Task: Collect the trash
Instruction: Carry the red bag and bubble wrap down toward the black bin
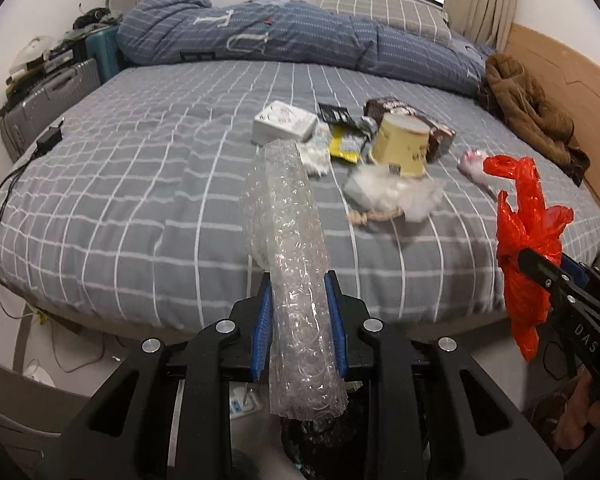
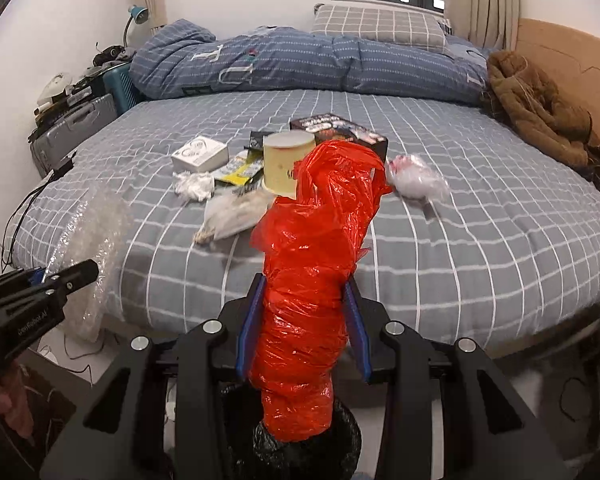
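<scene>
You are partway through: your left gripper (image 1: 298, 320) is clamped on a crumpled roll of clear bubble wrap (image 1: 288, 248), and your right gripper (image 2: 304, 320) is clamped on a scrunched red plastic bag (image 2: 316, 248), both carried off the edge of the grey checked bed (image 1: 140, 200). Below each gripper a dark, black-lined opening (image 2: 300, 448) shows, probably the bin bag, so both pieces look ready to be dropped. Plenty is left on the bed: a small white box (image 1: 284, 122), a yellow and black wrapper (image 1: 346, 144), a cream paper cup lying on its side (image 1: 402, 146), a dark brown snack box (image 1: 432, 124), white tissue wads (image 1: 316, 158), a clear plastic bag with a rope handle (image 1: 392, 196) and a crumpled pink-white wrapper (image 1: 476, 166). Both grippers point forward and steeply down, side by side, near each other, with the held pieces sticking up past the blue pads (image 1: 332, 320).
</scene>
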The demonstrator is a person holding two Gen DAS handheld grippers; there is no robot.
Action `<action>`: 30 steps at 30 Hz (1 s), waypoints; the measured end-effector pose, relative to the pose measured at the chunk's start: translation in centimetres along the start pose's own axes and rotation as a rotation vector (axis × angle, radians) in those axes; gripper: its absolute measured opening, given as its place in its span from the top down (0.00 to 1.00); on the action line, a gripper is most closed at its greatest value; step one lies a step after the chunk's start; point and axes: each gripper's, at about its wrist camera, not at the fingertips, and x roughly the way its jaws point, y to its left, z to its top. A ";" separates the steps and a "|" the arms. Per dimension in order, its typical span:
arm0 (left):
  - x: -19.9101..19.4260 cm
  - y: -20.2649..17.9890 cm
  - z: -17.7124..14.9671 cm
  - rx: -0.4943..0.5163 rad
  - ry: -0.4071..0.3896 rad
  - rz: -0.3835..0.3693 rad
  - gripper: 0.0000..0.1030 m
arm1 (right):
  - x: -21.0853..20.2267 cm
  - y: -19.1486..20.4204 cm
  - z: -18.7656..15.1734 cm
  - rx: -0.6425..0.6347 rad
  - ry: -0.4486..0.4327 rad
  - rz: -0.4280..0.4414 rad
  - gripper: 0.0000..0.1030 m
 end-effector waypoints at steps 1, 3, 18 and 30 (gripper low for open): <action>-0.1 -0.1 -0.4 -0.002 0.006 -0.003 0.76 | -0.2 0.0 -0.4 0.003 0.005 -0.001 0.64; -0.1 -0.2 -1.3 0.002 0.020 -0.002 0.76 | -0.4 0.1 -1.3 0.008 0.020 -0.002 0.64; 2.4 0.4 -7.8 0.017 0.153 0.039 0.76 | 1.9 0.5 -8.0 0.008 0.250 -0.016 0.65; 6.1 1.4 -11.5 -0.006 0.307 0.029 0.77 | 5.7 0.7 -12.0 0.008 0.421 -0.011 0.64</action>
